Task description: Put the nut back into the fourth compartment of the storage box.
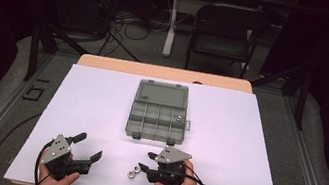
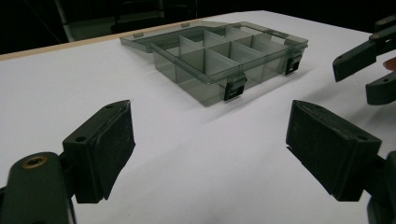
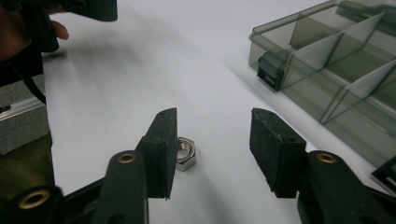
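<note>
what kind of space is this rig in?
Probably a lab or recording workspace, not a home: a white-covered table under a fixed camera, tangled cables on the floor behind it, a folding chair, and dark surroundings.

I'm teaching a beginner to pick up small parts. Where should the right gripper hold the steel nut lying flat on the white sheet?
Grip the nut across two opposite flat sides, coming from above. It lies flat, hole upward, so the flats stand upright for the pads. The right gripper is open, the nut beside its left pad.
</note>
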`<state>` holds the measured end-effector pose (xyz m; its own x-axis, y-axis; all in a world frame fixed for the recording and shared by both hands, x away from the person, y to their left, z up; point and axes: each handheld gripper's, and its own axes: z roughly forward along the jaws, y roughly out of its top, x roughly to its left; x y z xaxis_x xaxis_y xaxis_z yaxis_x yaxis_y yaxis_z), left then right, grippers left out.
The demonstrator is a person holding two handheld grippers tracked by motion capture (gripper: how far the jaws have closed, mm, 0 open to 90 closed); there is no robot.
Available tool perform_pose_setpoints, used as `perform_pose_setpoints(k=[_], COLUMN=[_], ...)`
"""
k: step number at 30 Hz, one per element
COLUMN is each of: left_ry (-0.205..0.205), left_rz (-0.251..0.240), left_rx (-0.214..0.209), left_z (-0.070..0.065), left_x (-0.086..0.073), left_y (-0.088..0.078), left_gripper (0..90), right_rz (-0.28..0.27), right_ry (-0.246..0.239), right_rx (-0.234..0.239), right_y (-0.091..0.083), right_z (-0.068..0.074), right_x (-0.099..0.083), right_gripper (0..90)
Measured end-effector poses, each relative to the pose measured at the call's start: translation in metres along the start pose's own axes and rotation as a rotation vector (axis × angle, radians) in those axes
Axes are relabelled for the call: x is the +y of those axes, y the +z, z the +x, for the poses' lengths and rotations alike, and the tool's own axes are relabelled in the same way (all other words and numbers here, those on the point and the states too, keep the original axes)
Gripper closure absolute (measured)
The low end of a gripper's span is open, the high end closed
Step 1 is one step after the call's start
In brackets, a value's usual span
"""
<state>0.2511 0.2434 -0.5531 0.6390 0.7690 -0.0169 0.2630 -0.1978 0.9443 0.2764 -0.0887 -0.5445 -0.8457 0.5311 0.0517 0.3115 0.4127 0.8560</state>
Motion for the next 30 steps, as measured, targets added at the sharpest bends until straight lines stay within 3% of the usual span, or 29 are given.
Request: perform_pose_setpoints(k=[9,30], left_ry=[0.001,-0.001], left_rz=[0.003,0.004], left_rx=[-0.002,-0.001], left_z=[0.000,0.000], left_x=[0.000,0.000], left_y=[0.000,0.000], left_gripper=[15.2,15.4], right_rz=[0.055,0.097], right_ry=[-0.008,-0.001], right_rx=[0.041,0.069], right_y=[0.013,0.031], right_z=[0.003,0.006], right_x=[-0.004,-0.007], right_gripper=[59.2,64.2])
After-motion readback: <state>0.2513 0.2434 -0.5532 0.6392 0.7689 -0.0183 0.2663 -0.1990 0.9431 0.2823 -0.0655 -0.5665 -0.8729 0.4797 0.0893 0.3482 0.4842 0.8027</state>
